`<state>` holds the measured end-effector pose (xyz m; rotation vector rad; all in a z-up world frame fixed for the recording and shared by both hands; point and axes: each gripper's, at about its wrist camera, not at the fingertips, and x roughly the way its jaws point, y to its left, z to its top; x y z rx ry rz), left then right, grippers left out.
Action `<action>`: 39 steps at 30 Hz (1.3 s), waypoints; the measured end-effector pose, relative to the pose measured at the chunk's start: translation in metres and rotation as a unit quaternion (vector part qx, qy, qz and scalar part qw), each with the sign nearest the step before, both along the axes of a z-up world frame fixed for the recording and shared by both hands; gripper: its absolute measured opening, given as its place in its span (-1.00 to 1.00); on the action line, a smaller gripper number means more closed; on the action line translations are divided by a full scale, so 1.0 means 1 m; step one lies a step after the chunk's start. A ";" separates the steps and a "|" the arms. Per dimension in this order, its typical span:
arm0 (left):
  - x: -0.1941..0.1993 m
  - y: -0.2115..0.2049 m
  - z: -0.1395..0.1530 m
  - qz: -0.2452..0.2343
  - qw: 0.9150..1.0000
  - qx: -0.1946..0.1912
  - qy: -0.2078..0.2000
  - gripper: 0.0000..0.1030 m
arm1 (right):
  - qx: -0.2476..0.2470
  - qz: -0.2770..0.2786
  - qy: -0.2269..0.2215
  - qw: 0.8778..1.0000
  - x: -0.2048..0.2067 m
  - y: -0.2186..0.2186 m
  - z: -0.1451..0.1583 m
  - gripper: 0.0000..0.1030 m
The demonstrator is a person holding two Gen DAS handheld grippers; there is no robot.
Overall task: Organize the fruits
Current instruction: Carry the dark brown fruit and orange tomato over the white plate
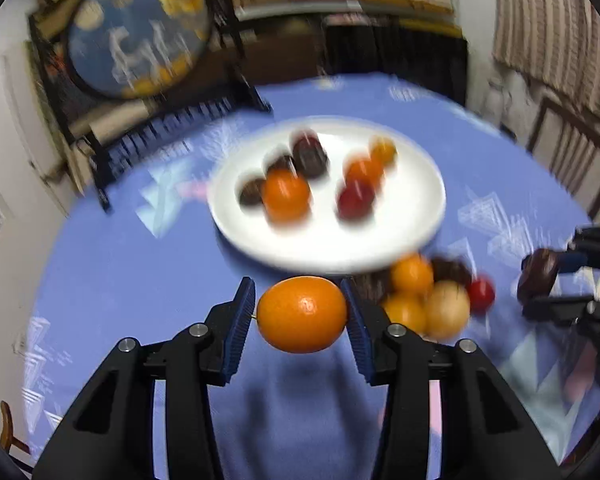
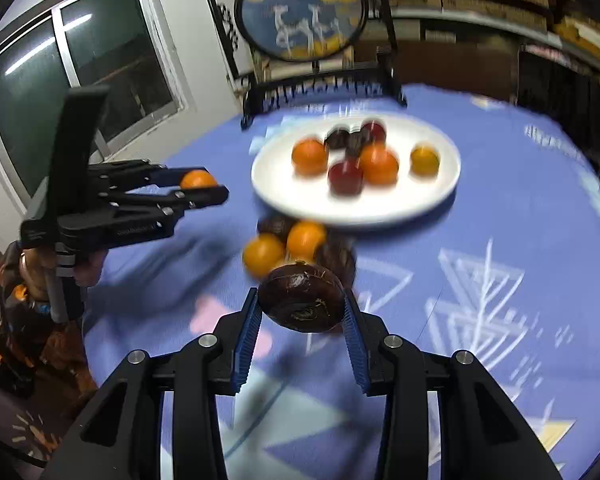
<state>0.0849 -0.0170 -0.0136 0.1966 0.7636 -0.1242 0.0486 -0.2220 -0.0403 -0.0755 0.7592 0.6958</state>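
An orange kumquat sits between the blue pads of my left gripper, which is shut on it above the blue tablecloth. The right wrist view shows that same gripper at the left, holding the kumquat. My right gripper is shut on a dark brown round fruit; it appears at the right edge of the left wrist view. Ahead lies a white plate carrying several orange, red and dark fruits. A loose fruit pile rests just in front of the plate.
A black stand with a round blue painted panel sits at the table's far edge. A person's hand grips the left tool's handle. A window is at the left, a wooden chair beyond the table's right edge.
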 end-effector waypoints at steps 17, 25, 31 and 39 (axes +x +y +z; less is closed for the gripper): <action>0.091 -0.028 0.036 0.078 0.996 0.003 -0.032 -0.16 | 0.041 -0.025 -0.087 0.995 0.097 0.015 0.089 -0.22; 0.128 -0.033 0.015 0.067 0.997 0.019 -0.017 -0.16 | 0.030 -0.034 -0.056 0.997 0.142 0.021 0.064 -0.21; 0.145 -0.035 0.001 0.063 0.998 0.026 -0.005 -0.16 | 0.021 -0.042 -0.039 0.998 0.171 0.026 0.049 -0.21; 0.156 -0.033 -0.005 0.068 0.997 0.031 -0.001 -0.15 | 0.016 -0.050 -0.023 0.998 0.202 0.032 0.036 -0.21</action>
